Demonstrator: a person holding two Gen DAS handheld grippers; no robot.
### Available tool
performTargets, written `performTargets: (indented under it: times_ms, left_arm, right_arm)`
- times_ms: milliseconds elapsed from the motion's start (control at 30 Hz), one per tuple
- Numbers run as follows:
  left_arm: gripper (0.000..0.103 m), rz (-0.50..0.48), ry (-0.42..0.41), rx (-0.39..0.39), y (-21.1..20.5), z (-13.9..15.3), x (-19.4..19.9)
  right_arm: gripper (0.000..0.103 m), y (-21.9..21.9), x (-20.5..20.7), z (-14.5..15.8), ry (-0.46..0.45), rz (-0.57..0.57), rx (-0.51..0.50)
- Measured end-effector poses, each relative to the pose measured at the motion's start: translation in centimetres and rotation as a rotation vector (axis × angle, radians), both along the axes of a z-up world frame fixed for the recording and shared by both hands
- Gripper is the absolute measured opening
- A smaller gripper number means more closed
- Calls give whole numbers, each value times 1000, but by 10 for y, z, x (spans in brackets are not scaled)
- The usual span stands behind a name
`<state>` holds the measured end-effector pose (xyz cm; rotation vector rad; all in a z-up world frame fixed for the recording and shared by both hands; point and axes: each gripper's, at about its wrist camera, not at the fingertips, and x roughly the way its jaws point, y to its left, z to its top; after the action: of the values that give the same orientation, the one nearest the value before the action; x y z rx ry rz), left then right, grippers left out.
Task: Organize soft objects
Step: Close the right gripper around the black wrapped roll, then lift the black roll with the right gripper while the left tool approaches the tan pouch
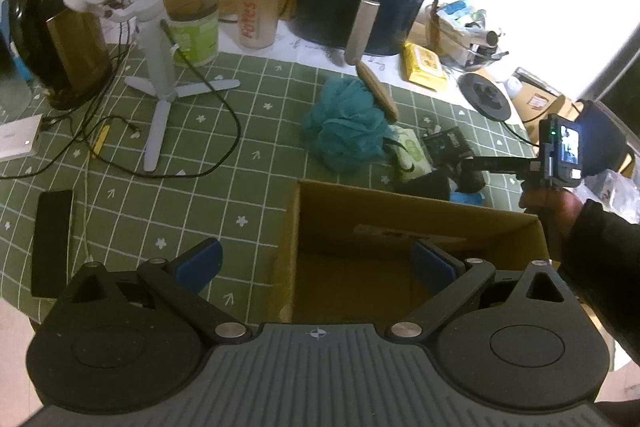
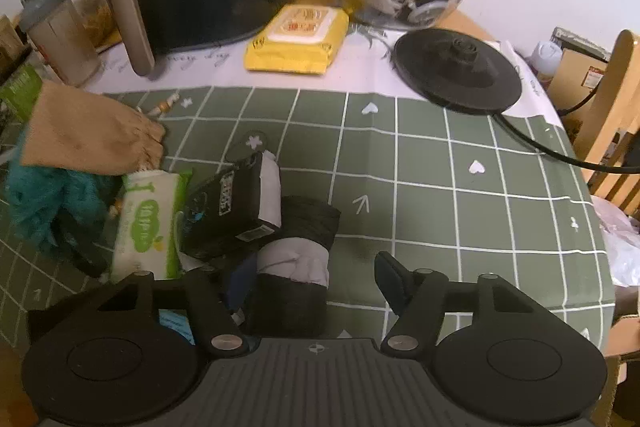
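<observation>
Rolled cloth [image 2: 294, 263], a black-and-grey bundle, lies on the green checked counter [image 2: 460, 187] right under the right claw [image 2: 308, 279], and that is the pairing to watch. The bundle's long axis runs away from the camera, roughly in line with the way the claw points, so the fingers straddle it from either side. The claw's fingers stand apart: the right-hand finger [image 2: 394, 277] shows clear of the cloth with a strip of counter between, while the left-hand finger is half hidden behind the roll, so contact there cannot be told. Nothing looks pinched yet.

Just beside the bundle sit a black packet [image 2: 230, 211] and a green-and-white wipes pack [image 2: 146, 223], with a teal bath puff [image 2: 36, 199] further left.

The left claw [image 1: 316, 261] hangs spread wide and empty over the near corner of the open cardboard box [image 1: 420, 219], which looks like the drop spot. The right hand is plainly the nearer one; squeezing inward should take the roll.
</observation>
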<state>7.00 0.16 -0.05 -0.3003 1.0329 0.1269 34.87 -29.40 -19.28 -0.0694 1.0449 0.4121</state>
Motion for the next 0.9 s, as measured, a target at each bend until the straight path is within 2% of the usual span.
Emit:
performTargets:
  times_ms: [100, 133, 167, 233, 533, 900]
  left_arm:
    - [103, 11, 2, 1, 1, 1, -2]
    - [103, 14, 1, 1, 1, 2, -2]
    - [103, 15, -1, 2, 1, 2, -2]
    - [103, 17, -4, 2, 1, 3, -2]
    - [103, 1, -40, 4, 4, 8, 4]
    - [103, -75, -105, 27, 8, 17, 29]
  right_arm:
    - [67, 7, 3, -7, 9, 4, -16]
    - [61, 9, 4, -9, 16, 2, -18]
    - [51, 10, 6, -11, 31, 1, -20]
    - [45, 12, 7, -17, 45, -13, -34]
    - [43, -2, 5, -10, 41, -51, -15]
    - [42, -32, -24, 30, -17, -91, 40]
